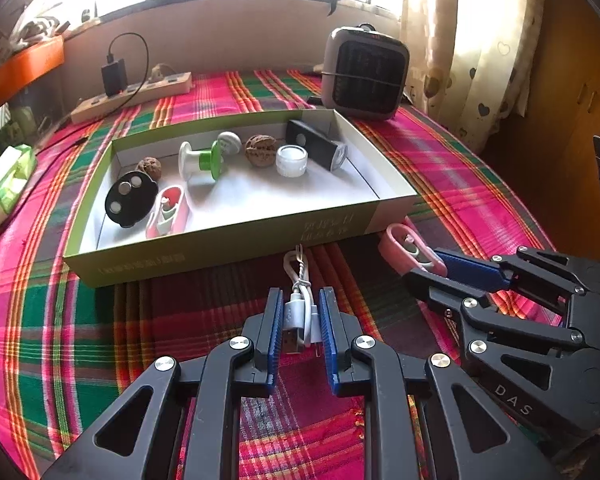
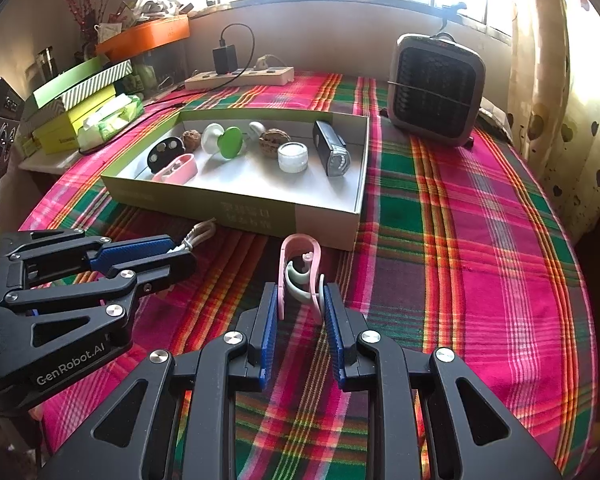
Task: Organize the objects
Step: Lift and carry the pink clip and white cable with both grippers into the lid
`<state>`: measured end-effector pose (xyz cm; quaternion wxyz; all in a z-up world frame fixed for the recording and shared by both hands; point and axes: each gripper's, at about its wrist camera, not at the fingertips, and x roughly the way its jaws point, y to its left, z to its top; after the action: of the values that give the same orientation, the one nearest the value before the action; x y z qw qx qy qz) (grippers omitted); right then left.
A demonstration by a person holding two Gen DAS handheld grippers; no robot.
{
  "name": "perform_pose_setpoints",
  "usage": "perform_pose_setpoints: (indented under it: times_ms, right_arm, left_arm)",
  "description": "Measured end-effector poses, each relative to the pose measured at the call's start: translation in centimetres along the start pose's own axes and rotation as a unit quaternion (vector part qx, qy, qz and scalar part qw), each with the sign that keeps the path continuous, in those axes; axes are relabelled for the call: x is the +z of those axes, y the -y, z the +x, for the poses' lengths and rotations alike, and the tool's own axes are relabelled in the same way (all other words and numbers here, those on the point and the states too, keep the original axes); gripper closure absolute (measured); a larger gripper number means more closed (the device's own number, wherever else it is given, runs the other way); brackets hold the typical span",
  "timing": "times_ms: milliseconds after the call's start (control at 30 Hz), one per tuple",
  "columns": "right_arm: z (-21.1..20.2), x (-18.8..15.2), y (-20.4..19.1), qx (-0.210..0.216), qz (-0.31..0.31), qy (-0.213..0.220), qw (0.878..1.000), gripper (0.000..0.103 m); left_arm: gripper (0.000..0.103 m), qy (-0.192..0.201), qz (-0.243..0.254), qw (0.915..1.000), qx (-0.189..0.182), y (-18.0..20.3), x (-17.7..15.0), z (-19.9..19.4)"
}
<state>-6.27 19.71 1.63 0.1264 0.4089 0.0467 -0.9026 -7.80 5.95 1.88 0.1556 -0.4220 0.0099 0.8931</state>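
Observation:
My left gripper (image 1: 300,298) is shut on a coiled white USB cable (image 1: 298,280), just above the plaid cloth in front of the green box (image 1: 228,242). My right gripper (image 2: 302,298) is shut on a pink clip (image 2: 300,248) with a grey hook inside, near the box's front right corner. Each view shows the other gripper from the side: the right gripper (image 1: 428,266) with the pink clip (image 1: 398,246), and the left gripper (image 2: 182,252) with the cable (image 2: 200,234). The green box (image 2: 204,200) holds walnuts, a green-and-white spool, a white jar, a black lamp, a black disc and a second pink clip.
A grey fan heater (image 1: 364,72) stands behind the box at the right. A power strip (image 1: 140,92) with a black charger lies at the back left. Stacked boxes (image 2: 76,100) and a tissue pack (image 2: 112,120) crowd the left edge. A curtain (image 2: 560,120) hangs at the right.

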Motion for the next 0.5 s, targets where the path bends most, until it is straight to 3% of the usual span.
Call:
perform_pose_setpoints:
  times_ms: [500]
  right_arm:
    - [-1.3,0.4,-0.8,-0.001,-0.006,0.018,1.000,0.079]
  left_arm:
    - [0.086,0.025,-0.002,0.9996,0.009,-0.3,0.4,-1.8]
